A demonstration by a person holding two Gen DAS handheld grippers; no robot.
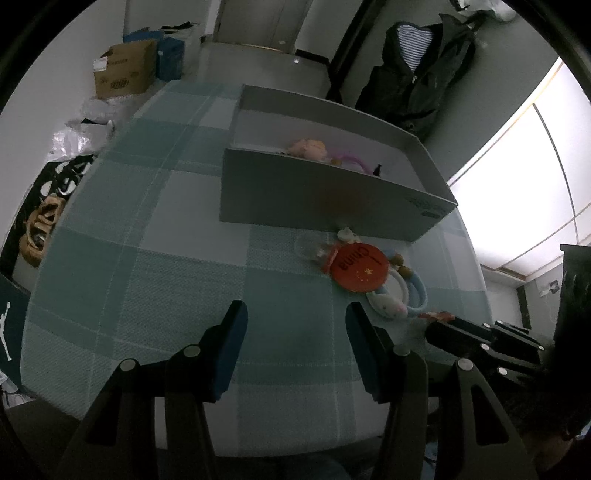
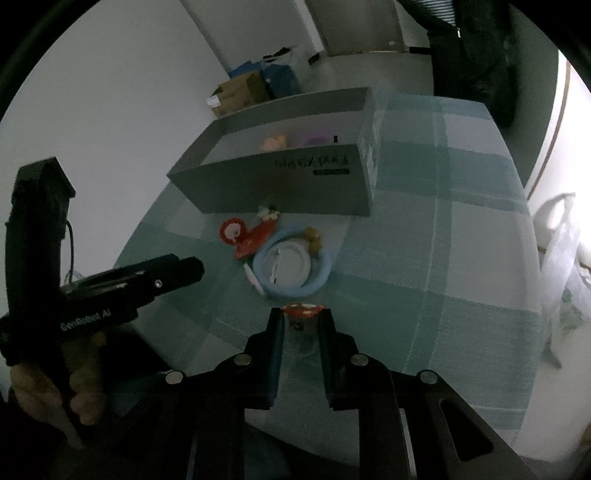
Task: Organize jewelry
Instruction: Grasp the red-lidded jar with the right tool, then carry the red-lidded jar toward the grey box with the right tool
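The right gripper [image 2: 301,319] is clamped on a small red trinket [image 2: 301,310] at its fingertips, low over the checked tablecloth [image 2: 424,258], apparently just lifted. The left gripper [image 1: 295,314] hangs unclenched, holding nothing, beside the remaining pile before the grey box [image 2: 295,181].

Dim room, grey light all round. A table under a teal-and-white checked cloth [image 1: 140,266] fills the middle. Behind it, pale walls [image 2: 110,92] and a light door [image 1: 258,22]. A dark jacket [image 1: 417,77] hangs on the right, cardboard boxes [image 1: 123,70] sit on the floor at left, and a bright window [image 1: 517,192] glares white.
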